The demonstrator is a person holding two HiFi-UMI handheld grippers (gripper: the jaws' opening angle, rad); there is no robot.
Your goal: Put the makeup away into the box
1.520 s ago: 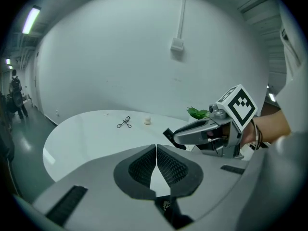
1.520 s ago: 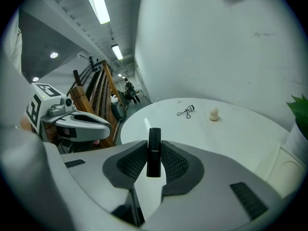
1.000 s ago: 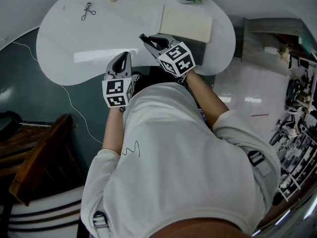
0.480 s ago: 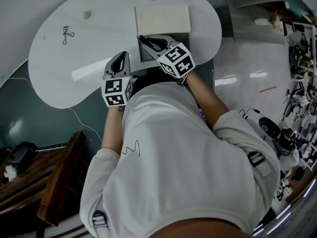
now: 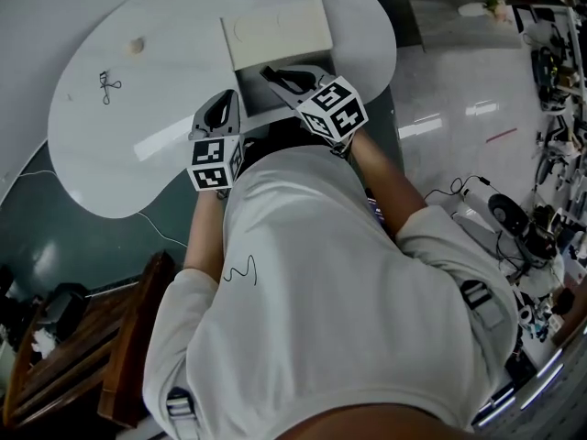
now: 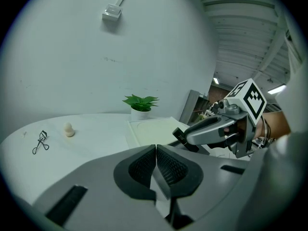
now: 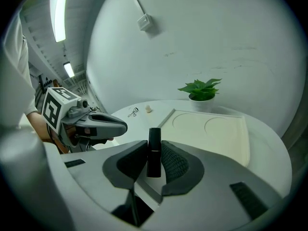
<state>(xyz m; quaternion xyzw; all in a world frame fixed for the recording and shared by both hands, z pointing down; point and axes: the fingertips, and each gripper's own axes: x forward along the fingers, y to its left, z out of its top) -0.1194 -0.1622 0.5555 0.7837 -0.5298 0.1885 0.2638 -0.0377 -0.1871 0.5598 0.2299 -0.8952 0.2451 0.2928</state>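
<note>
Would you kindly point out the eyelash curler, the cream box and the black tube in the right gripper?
eyelash curler (image 6: pixel 41 143), left gripper view, middle of its frame.
cream box (image 7: pixel 216 143), right gripper view, flat top.
black tube (image 7: pixel 154 148), right gripper view, mid-body.

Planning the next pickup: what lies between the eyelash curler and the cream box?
A small beige lump, on otherwise bare tabletop; plain in the left gripper view.
</note>
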